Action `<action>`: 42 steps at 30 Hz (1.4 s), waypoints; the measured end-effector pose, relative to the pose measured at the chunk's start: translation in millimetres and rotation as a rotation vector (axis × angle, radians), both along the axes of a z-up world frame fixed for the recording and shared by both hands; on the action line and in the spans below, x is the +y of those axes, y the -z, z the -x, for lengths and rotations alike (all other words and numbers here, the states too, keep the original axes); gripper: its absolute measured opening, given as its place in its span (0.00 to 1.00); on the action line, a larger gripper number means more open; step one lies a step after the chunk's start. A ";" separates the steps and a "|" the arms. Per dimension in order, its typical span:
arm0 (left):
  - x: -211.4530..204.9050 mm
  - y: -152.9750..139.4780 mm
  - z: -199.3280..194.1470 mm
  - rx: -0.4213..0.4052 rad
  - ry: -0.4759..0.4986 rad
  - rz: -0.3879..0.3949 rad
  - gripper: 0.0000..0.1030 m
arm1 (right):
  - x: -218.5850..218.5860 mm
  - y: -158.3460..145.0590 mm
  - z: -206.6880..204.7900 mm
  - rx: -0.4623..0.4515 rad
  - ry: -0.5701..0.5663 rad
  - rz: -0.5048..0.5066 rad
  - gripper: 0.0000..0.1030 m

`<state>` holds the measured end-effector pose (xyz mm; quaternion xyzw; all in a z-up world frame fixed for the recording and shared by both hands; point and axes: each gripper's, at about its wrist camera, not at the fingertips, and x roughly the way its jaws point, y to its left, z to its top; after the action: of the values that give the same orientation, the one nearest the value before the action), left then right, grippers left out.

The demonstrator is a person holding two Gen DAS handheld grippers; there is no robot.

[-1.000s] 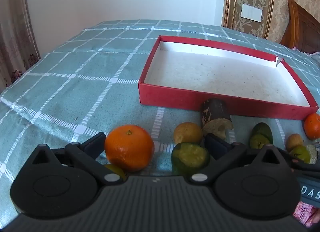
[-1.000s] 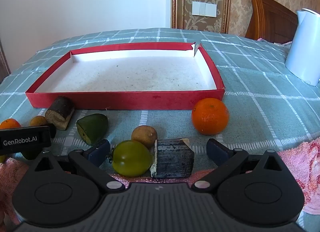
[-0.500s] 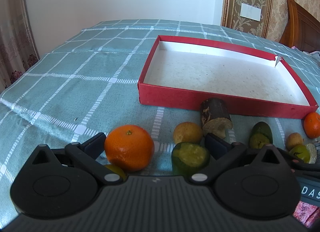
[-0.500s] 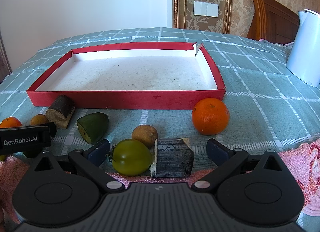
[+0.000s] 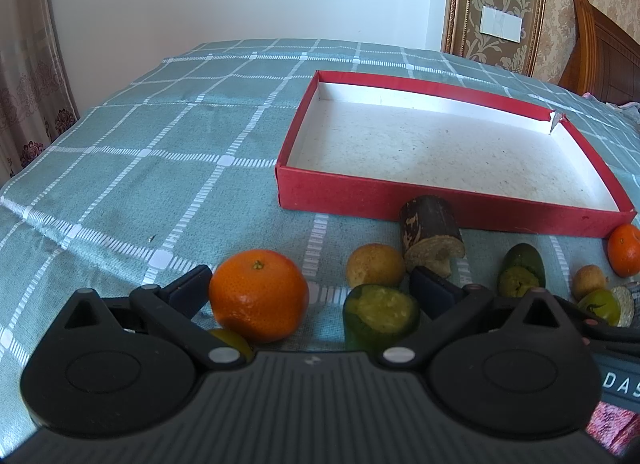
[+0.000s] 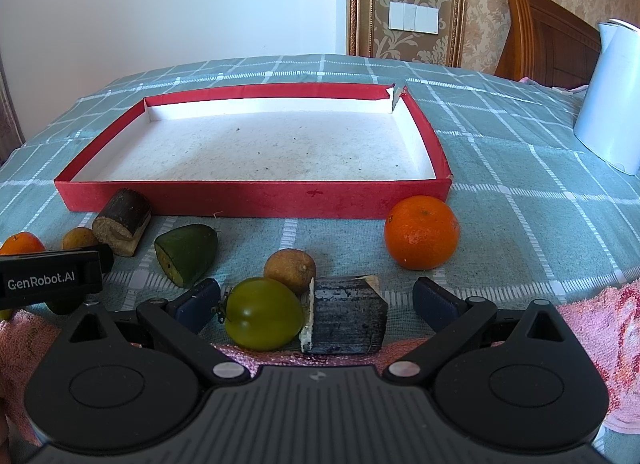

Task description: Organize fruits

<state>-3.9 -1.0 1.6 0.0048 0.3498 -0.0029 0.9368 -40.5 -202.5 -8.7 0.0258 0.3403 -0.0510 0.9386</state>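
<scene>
Almost nothing differs from half a second ago: in both wrist views the fruit and the tray sit where they sat, and the framing has only drifted a touch.

Nearest the left camera, the left gripper point(image 5: 310, 290) hovers low over the checked green cloth point(image 5: 132, 168) with its jaws spread wide, gripping nothing. Between its fingers lie an orange point(image 5: 259, 295), which sits right against the left finger, and a cut green fruit point(image 5: 380, 314) just inside the right finger. Just past them rest a small tan fruit point(image 5: 375, 265) and a dark stub of cane point(image 5: 431, 236), which lies near the front wall of the tray.

The right gripper point(image 6: 317, 302) is level and low too, jaws wide apart and empty. A green tomato point(image 6: 262, 313) and a dark cane piece point(image 6: 346, 320) lie side by side and touching in the gap between the fingers, on the edge of a pink towel point(image 6: 592, 328). Beyond sit a brown round fruit point(image 6: 289, 265), a green wedge point(image 6: 186, 252) to the left and a second orange point(image 6: 421, 238) to the right, close to the tray's front corner.

Farther back, the red tray point(image 6: 256, 202) holds no fruit; its far right corner is torn. A white kettle point(image 6: 612, 104) stands well off to the right.
</scene>
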 end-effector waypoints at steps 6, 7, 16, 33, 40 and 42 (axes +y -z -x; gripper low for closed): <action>-0.1 0.1 -0.1 -0.001 0.000 0.000 1.00 | 0.2 0.0 -0.1 -0.001 0.000 0.000 1.00; -0.1 0.1 -0.1 -0.001 0.000 0.000 1.00 | 0.2 -0.3 -0.1 -0.001 0.000 0.000 1.00; -1.3 -0.6 0.4 -0.003 0.006 -0.002 1.00 | 0.1 1.5 2.7 -0.014 0.003 -0.001 1.00; -1.8 -0.7 2.2 -0.010 0.014 -0.002 1.00 | -12.7 -2.0 7.3 -0.040 -0.029 -0.074 1.00; -1.8 -0.5 2.3 -0.011 0.015 -0.002 1.00 | -21.4 -11.1 18.3 -0.101 -0.042 -0.072 1.00; -1.8 -0.5 2.3 -0.011 0.015 -0.002 1.00 | -23.7 -15.7 24.2 -0.128 -0.050 -0.052 1.00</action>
<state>-6.3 -2.8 2.1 0.0083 0.3446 -0.0093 0.9387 -64.7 -226.2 7.1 0.0450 0.2815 -0.0169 0.9583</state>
